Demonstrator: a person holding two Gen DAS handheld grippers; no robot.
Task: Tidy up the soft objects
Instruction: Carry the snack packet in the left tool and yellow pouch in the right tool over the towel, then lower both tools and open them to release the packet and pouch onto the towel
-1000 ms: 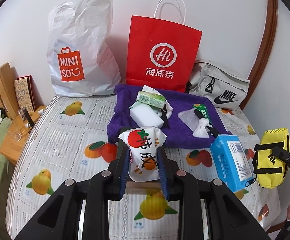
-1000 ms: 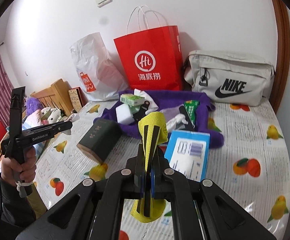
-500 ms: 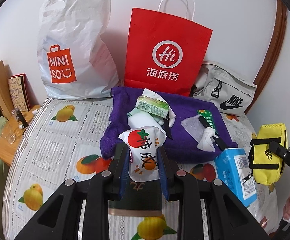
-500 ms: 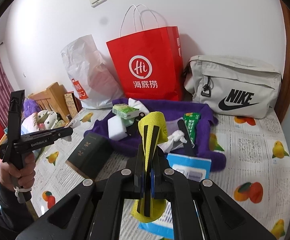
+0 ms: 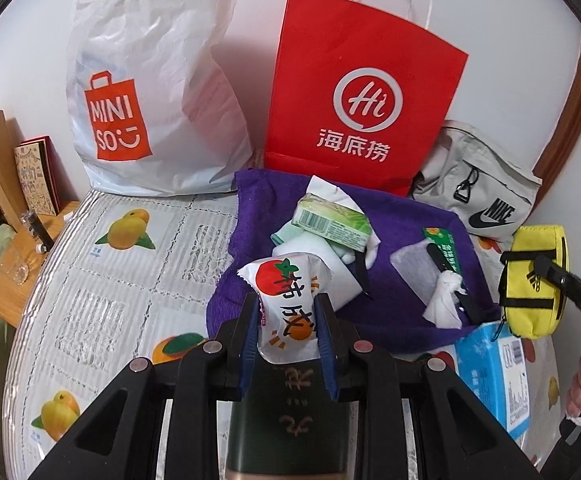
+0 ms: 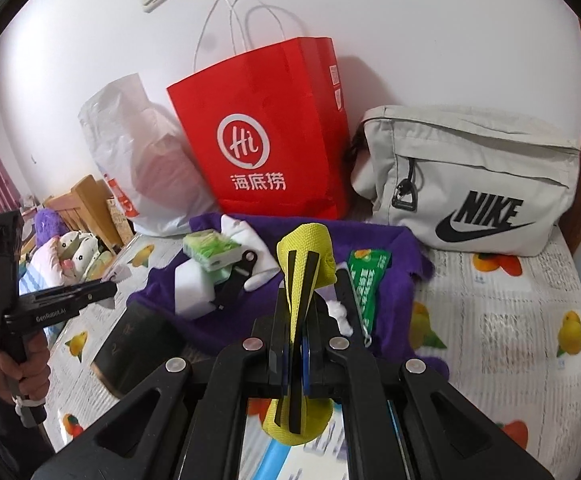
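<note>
My left gripper is shut on a white snack packet printed with a red fruit, held upright over a dark green book. In the right wrist view my right gripper is shut on a yellow pouch with black straps; the same yellow pouch hangs at the right of the left wrist view. Ahead lies a purple cloth bearing a green tissue pack, a white sponge, a green sachet and a tissue wad.
Against the wall stand a white Miniso plastic bag, a red paper bag and a grey Nike bag. A blue box lies right of the book. Wooden furniture and plush toys are off the left edge.
Both grippers have moved forward toward the bags at the wall, which now look larger. The packet and the yellow pouch stay gripped as before.
</note>
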